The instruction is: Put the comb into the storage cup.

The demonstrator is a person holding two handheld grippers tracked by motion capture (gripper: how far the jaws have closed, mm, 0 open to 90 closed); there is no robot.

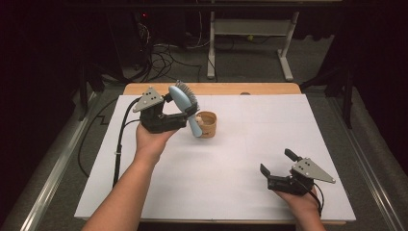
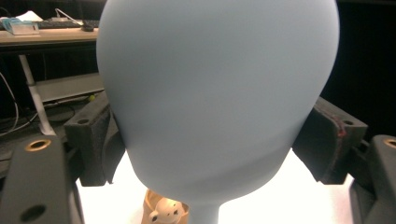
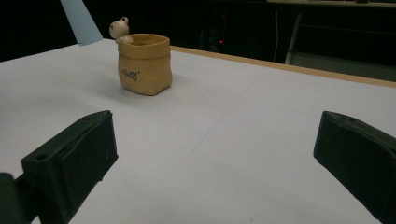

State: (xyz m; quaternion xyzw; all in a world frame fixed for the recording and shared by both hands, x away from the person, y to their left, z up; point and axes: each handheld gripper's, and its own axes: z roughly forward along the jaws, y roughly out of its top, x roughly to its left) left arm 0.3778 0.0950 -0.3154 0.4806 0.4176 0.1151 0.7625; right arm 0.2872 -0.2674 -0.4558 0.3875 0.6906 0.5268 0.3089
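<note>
White board over the wooden table (image 1: 288, 139): left gripper (image 1: 185, 117) clamps a pale blue plastic hairbrush (image 1: 185, 103), handle angled down, probably just above the tan sack-shaped ceramic pot (image 1: 208, 124). Right gripper (image 1: 275, 166) rests gaping, empty, well apart.

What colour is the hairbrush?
The hairbrush is pale blue, clearest in the left gripper view.

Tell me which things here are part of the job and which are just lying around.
In the job:
- blue hairbrush, clamped in the left claw
- tan sack-shaped pot with a small figure on its rim

Just about:
- right claw, open and idle on the white table
- desk and cables on the floor behind
</note>
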